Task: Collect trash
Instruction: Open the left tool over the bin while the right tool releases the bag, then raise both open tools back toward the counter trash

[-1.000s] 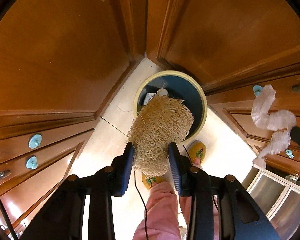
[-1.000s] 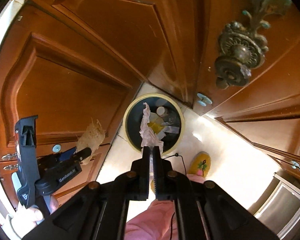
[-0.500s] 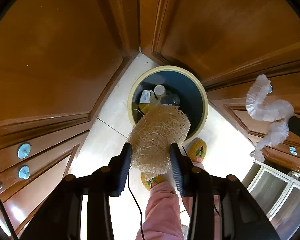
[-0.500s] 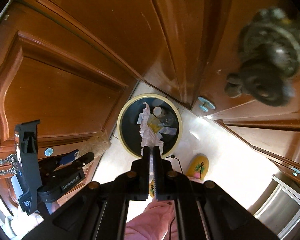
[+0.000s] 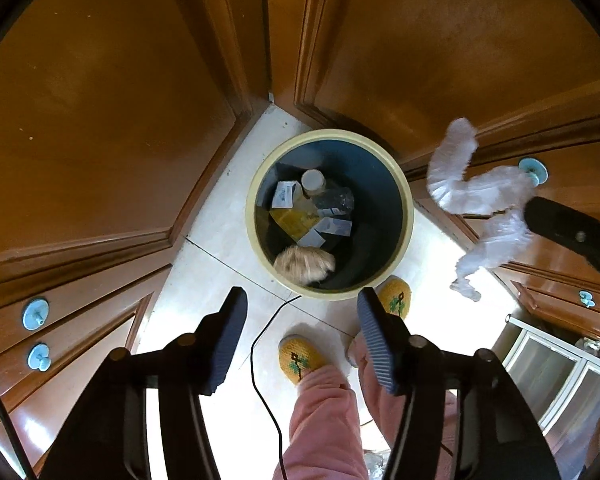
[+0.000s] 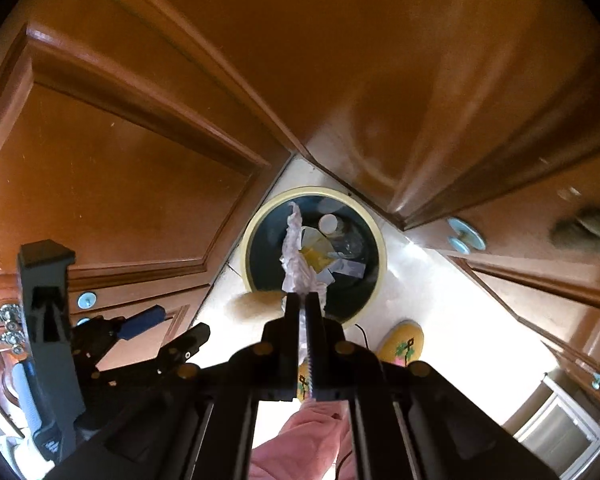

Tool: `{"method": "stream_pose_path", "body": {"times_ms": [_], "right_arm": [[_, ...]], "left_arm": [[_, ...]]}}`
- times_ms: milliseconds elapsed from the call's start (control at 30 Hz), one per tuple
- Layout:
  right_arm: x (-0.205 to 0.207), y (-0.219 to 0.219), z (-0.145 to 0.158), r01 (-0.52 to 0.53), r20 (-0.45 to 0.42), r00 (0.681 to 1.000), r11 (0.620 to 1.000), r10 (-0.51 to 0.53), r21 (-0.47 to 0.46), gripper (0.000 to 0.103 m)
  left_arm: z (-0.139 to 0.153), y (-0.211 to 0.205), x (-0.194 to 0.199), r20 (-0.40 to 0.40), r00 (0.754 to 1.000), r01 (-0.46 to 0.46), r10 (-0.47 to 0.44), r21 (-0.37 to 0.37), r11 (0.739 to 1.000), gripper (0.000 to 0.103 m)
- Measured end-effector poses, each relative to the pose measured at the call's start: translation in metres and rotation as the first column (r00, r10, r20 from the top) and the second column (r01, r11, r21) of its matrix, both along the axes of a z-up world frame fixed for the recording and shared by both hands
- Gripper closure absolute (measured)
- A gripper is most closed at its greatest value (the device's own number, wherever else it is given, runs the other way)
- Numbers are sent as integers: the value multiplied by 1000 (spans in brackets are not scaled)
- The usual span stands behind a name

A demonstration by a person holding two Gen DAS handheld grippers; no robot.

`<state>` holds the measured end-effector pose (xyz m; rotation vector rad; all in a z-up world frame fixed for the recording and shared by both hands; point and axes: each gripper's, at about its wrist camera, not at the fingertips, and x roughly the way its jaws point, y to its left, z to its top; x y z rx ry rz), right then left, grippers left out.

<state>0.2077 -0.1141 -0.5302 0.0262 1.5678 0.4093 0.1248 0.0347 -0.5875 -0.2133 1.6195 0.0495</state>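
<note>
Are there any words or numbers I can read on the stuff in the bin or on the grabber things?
None can be read.
Paper packets in the bin: bluish print, too small and blurred.
Side of the left gripper: white lettering, too dark and blurred.

At frame centre, the round bin (image 5: 408, 216) has a cream-yellow rim and dark blue inside. In it lie a straw-coloured fibre wad (image 5: 305, 266), a yellow packet (image 5: 294, 218) and white paper slips (image 5: 334, 226). Lower centre, yellow knitted slippers (image 5: 302, 360) bear green plant motifs. Blue knobs (image 5: 35, 314) dot glossy orange-brown wooden cabinets (image 5: 100, 120).
</note>
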Motion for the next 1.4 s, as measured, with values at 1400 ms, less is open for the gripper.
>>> {"method": "stream_pose_path", "body": {"times_ms": [1400], "right_arm": [[-78,-13,194,-18,133,991,997,9,72,67]], "left_arm": [[236,-5,-59,217,974,57,-62,31,998,22]]}}
